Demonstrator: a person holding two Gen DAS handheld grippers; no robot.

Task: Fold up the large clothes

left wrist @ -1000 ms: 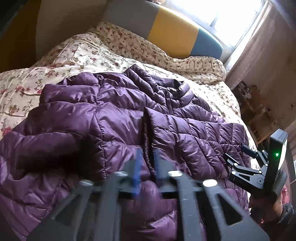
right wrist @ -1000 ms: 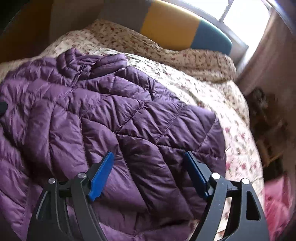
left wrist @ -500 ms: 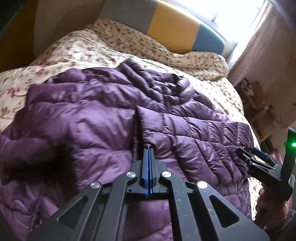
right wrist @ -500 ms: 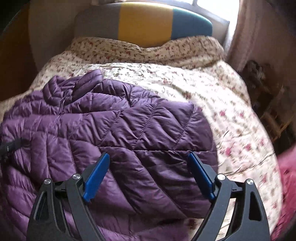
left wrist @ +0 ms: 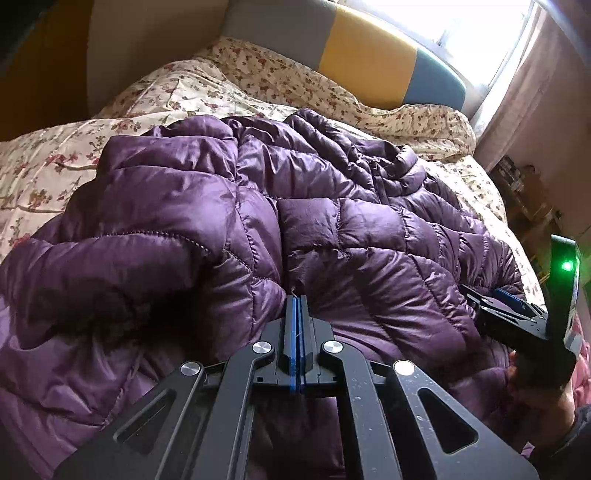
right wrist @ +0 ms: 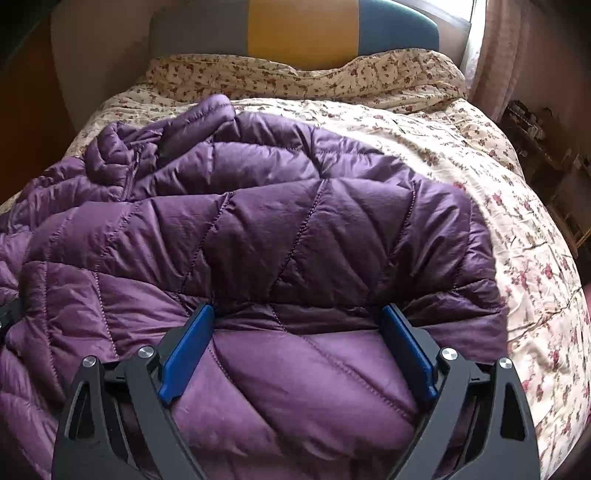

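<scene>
A large purple quilted puffer jacket [left wrist: 332, 229] lies spread on a floral bedspread [left wrist: 74, 155], collar toward the headboard. My left gripper [left wrist: 297, 299] is shut, its blue pads pressed together on a thin pinch of the jacket's fabric near the middle of its lower part. My right gripper [right wrist: 295, 325] is open, its blue pads [right wrist: 188, 350] wide apart with the jacket's right lower part [right wrist: 295, 240] bulging between them. The right gripper also shows at the right edge of the left wrist view [left wrist: 517, 314].
A headboard with grey, yellow and blue panels [right wrist: 303, 33] stands at the far end. A bright window and pink curtain [left wrist: 524, 74] are at the right. Cluttered shelves [right wrist: 546, 147] stand beside the bed. Bare bedspread [right wrist: 498, 192] lies right of the jacket.
My left gripper closed from slightly open onto the jacket fabric and moved closer. My right gripper stayed open and moved down onto the jacket's right lower part.
</scene>
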